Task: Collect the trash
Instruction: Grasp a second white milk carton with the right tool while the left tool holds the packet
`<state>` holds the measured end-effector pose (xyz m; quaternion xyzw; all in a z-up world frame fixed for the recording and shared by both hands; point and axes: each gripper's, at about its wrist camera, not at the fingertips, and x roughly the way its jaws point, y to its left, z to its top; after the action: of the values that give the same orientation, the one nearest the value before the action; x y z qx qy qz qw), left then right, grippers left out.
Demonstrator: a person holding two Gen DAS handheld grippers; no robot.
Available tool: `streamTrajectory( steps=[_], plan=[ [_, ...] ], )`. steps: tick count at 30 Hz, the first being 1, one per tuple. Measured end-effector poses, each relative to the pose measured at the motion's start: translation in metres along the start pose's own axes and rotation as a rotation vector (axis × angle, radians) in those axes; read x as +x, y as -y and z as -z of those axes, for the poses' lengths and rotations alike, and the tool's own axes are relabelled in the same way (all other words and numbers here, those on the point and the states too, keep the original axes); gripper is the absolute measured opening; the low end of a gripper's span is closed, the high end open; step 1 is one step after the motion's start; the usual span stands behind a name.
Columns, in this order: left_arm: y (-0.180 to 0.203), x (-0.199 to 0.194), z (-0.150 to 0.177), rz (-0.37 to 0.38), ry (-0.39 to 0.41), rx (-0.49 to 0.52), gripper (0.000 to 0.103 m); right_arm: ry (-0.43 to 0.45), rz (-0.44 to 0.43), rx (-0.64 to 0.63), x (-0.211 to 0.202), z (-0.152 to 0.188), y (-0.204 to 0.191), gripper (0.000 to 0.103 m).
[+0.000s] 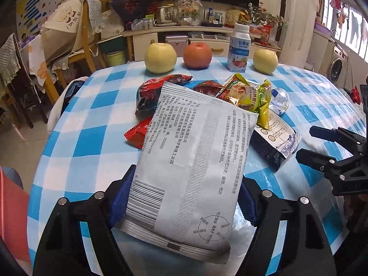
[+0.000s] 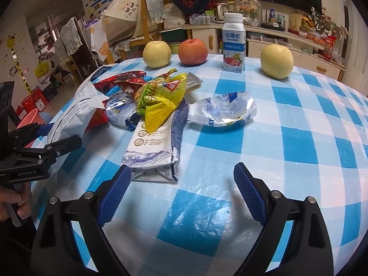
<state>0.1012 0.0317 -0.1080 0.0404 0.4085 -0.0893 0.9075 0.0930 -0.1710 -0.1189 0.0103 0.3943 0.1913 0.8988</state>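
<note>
So the left tool (image 1: 181, 204) has the big white packet (image 1: 191, 172) pinched between its blue pads, back side up with the barcode showing. The far end looks to rest toward the rest of the pile. My guess is it grabs the near edge because that's the end sticking out closest, easiest bit to clamp.

The right tool (image 2: 181, 195) is wide open with nothing in it, hovering over the bench (image 2: 299, 138) just short of the blue-white carton (image 2: 156, 147). Probably lined up for that next.

The rest of the trash sits bunched mid-bench: a yellow wrapper (image 2: 161, 101) on top, red wrappers (image 1: 161, 87) behind, a crumpled clear bag (image 2: 225, 110) off to the side. Two pears, an apple (image 2: 192, 51) and a yogurt bottle (image 2: 233, 46) stand in a row at the back, apart from the pile, so likely not trash.

Bench has a glossy blue-and-white check cover. Room's a cluttered living space: chairs, loaded shelf, a washer by the window.
</note>
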Motion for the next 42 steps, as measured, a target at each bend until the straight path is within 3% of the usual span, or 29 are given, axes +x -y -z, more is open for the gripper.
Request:
streamTrajectory(
  steps=[14, 16, 17, 18, 27, 42],
  plan=[
    [-0.008, 0.004, 0.0, -0.027, -0.001, -0.028, 0.078, -0.11, 0.074, -0.042, 0.053, -0.021, -0.031, 0.092],
    [-0.01, 0.004, 0.0, -0.025, -0.003, -0.038, 0.078, -0.107, 0.109, -0.063, 0.053, -0.021, -0.032, 0.082],
    [-0.011, 0.004, -0.001, -0.025, -0.002, -0.039, 0.078, -0.101, 0.124, -0.073, 0.052, -0.021, -0.033, 0.067],
    [-0.011, 0.004, -0.001, -0.024, 0.0, -0.038, 0.078, -0.097, 0.121, -0.078, 0.051, -0.021, -0.032, 0.059],
    [-0.013, -0.003, -0.003, -0.014, 0.018, -0.046, 0.078, -0.098, 0.08, -0.058, 0.036, -0.02, -0.032, 0.059],
    [-0.009, -0.028, 0.004, 0.009, 0.047, -0.041, 0.078, -0.017, 0.075, -0.057, -0.047, -0.014, -0.027, 0.059]
  ],
)
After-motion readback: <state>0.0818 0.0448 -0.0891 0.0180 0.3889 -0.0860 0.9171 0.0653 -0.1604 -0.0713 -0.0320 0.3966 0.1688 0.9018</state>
